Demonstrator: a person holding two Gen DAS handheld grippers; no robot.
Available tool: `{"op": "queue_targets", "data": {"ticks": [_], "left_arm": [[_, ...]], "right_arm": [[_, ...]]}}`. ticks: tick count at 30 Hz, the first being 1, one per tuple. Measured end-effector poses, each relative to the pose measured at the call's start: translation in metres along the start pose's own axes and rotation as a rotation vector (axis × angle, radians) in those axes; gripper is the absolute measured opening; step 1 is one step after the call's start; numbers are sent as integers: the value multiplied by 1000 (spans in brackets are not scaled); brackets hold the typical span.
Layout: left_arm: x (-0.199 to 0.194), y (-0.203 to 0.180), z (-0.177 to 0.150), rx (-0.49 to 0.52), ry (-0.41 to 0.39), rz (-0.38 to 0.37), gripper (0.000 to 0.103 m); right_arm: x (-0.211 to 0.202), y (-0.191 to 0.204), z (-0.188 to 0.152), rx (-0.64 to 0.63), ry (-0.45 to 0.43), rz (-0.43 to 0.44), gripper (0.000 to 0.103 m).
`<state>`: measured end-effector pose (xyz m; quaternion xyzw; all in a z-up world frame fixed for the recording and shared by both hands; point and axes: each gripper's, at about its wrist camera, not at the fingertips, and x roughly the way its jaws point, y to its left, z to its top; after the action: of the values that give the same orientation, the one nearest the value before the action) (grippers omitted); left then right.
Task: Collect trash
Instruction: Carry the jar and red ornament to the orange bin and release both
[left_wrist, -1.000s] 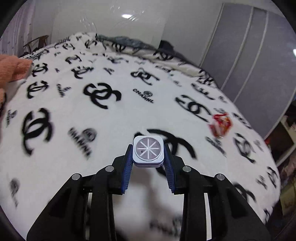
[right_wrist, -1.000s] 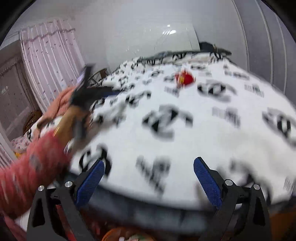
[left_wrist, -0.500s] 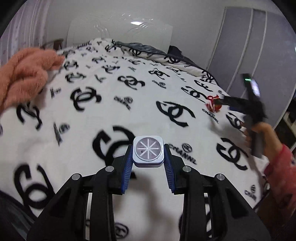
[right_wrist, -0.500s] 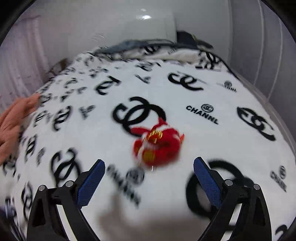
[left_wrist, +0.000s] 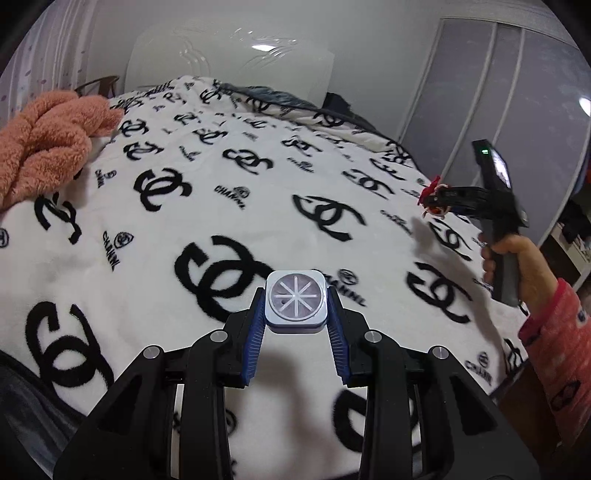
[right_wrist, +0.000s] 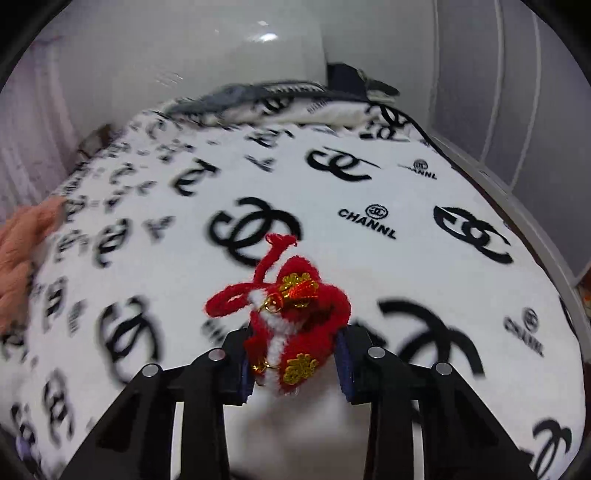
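Observation:
My left gripper (left_wrist: 295, 317) is shut on a small square silver tin (left_wrist: 295, 301) with a star pattern on its lid, held above the bed. My right gripper (right_wrist: 293, 363) is shut on a red knitted ornament (right_wrist: 295, 332) with gold trim and a red loop, lifted just above the blanket. In the left wrist view the right gripper (left_wrist: 434, 201) shows at the far right with the red ornament (left_wrist: 430, 190) in its jaws.
A white blanket with black logos (left_wrist: 221, 192) covers the bed. A pink fluffy garment (left_wrist: 48, 140) lies at the bed's left side. A white headboard (left_wrist: 229, 55) and dark bedding (right_wrist: 280, 92) are at the far end. Grey wardrobe doors (left_wrist: 498, 92) stand to the right.
My right gripper has closed on the red ornament, which lay between its open jaws half a second ago. My left gripper has drawn back a little, still holding the tin.

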<state>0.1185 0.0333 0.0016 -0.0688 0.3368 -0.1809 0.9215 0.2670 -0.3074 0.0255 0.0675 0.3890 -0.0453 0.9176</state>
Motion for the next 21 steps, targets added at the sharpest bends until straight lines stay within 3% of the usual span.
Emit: {"op": "queue_targets", "data": {"ticks": [5,10,17,21], "left_arm": [[-28,-19,-15,61,6,-17,31],[-54,-36,-47,127,40,-25,31],[-74,-55,-122,166,149,-75,31],[-59,-56,-176,150,287,-109,31]], "right_arm": [[-81,11,-55,-100,-58,109,35],[-155,25,-139,-201,-52,235,35],[-196,37,-249,-272,49,343,36],[-188,47,-315,-308,162,366,37]]}}
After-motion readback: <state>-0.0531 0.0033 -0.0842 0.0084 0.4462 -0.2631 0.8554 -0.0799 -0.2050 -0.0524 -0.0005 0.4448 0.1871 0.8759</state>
